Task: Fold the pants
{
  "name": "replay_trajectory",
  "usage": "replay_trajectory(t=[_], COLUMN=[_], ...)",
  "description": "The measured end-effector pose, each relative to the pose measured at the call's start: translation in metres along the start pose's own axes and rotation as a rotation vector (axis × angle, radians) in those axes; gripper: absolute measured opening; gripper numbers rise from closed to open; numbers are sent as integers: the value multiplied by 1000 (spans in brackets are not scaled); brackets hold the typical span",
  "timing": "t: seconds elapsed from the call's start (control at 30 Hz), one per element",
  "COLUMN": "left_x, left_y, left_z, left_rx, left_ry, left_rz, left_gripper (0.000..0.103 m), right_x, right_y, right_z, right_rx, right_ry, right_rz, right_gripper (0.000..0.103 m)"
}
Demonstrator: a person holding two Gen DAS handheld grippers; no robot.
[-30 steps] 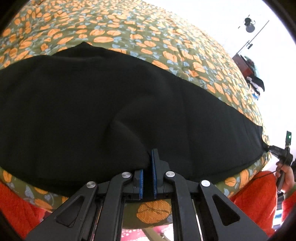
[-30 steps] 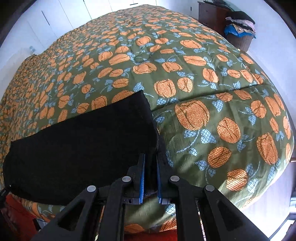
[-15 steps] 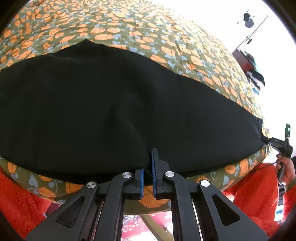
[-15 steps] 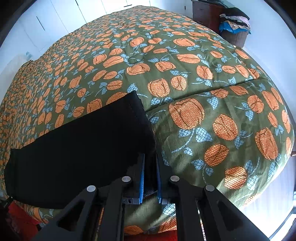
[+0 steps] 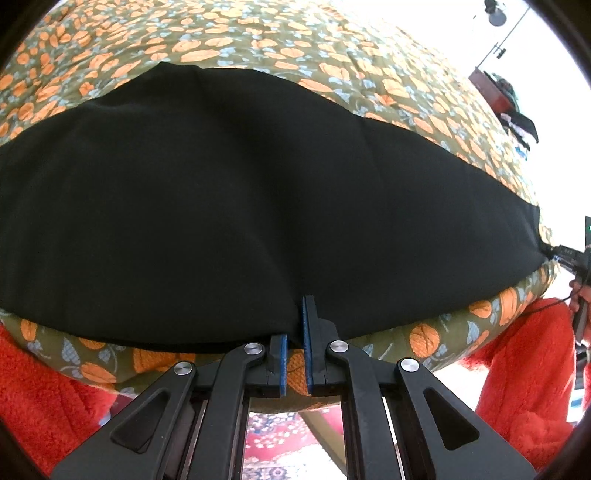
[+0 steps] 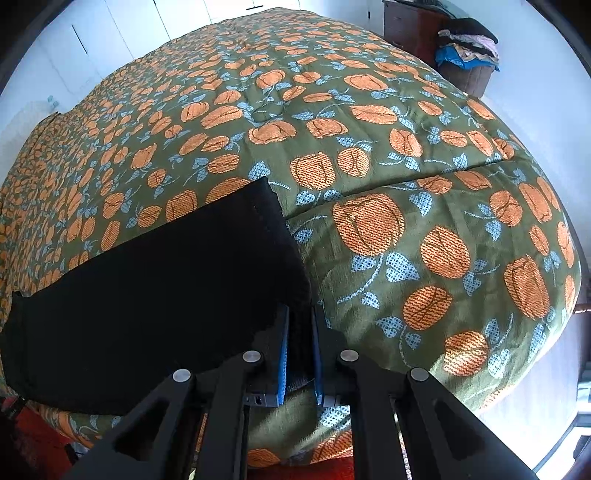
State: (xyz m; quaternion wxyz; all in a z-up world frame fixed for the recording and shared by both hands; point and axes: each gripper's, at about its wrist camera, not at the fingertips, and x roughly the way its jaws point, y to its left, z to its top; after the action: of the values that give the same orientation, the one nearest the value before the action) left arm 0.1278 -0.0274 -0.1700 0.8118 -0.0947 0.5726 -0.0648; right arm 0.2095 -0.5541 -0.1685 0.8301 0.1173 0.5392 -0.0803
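Pants (image 5: 258, 192) lie on the bedspread (image 6: 406, 184), near edge pinched by both hand-held grippers, left (image 5: 294, 354) and right (image 6: 299, 354)

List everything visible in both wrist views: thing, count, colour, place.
pants: 1, black, spread flat along the near edge of the bed
bedspread: 1, olive green with orange fruit and pale blue leaves, covers the whole bed
dresser: 1, dark wood, far right corner of the room
clothes pile: 1, black, pink and blue, on a brown bin beside the dresser
wardrobe doors: white, far wall, count unclear
rug: 1, red patterned, floor below the bed edge
red fleece garment: worn by the person, both sides of the left wrist view
left gripper: 1, black with blue pads, shut on the pants' near edge
right gripper: 1, black with blue pads, shut on the pants' end corner
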Motion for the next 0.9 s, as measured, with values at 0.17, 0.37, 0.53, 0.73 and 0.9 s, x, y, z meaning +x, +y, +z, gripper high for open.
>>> replay_trajectory(t=[0.17,0.37,0.53,0.73,0.9], left_x=[3,14,10,-25,-93], left_y=[-2,-3,-7,-2,30], left_z=[3,4,5,-7,-9], left_rx=[10,33,50,32,-65], left_ry=[14,39,27,12,-165], left_rz=[2,24,47,59,41], left_gripper=[4,5,12,64,74], right_x=[0,-2,-5,-52,-73], right_y=[1,4,7,24,76], right_z=[0,-2,-2,-17,-38], right_rx=[-6,-30,-38,-13,-74], right_ry=[-3,-5,-12,-175,-256], right_rz=[-8,-35,-80,-190,-68], right_gripper=[11,12,29,63,66])
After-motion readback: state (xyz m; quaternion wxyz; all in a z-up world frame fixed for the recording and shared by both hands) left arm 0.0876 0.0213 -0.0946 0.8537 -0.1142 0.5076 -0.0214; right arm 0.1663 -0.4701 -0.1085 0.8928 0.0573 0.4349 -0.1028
